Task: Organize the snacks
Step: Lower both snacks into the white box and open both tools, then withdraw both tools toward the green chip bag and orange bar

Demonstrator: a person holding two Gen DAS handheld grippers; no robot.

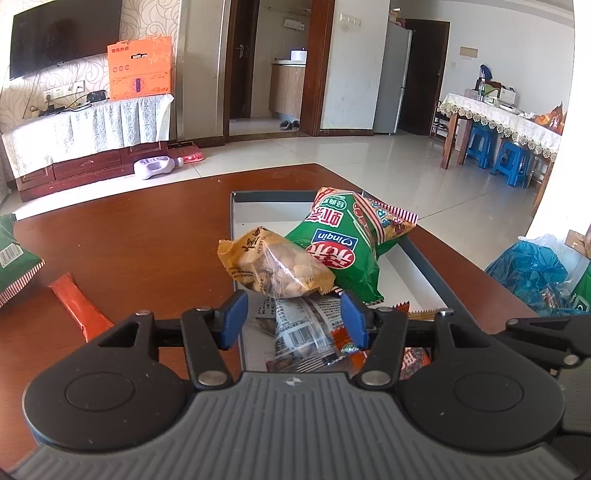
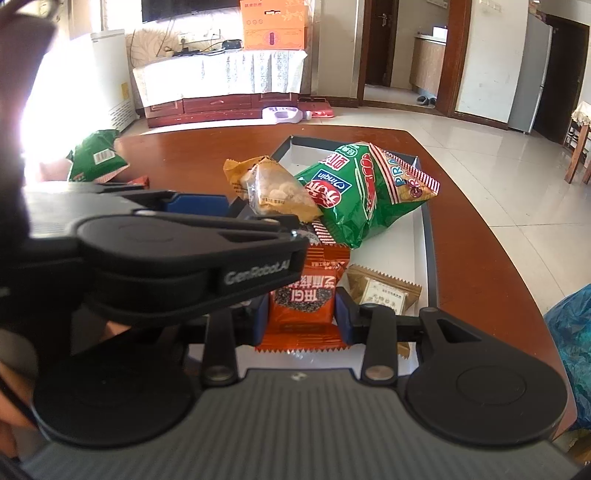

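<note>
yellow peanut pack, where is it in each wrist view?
Left wrist: yellow peanut pack at centre, just beyond the left gripper, leaning on the green Qinqin bag.
Right wrist: upper centre, left of the same bag, above the other gripper's arm.
Shared landmark: orange gift box by the TV.

Two hand-held grippers over one tray [image 2: 428, 236]: ahead of the right gripper [image 2: 301, 317], two green snack bags, one [image 2: 365, 192] in the tray and one [image 2: 96, 157] far off to its left; one yellow packet of puffed bites [image 2: 273, 188]; one orange-red packet [image 2: 306, 295] between its fingers; one tan packet [image 2: 384, 291] just to its right; beyond the left gripper [image 1: 293, 319], one clear printed packet [image 1: 306, 332] and one orange stick pack [image 1: 79, 306] to its left
</note>
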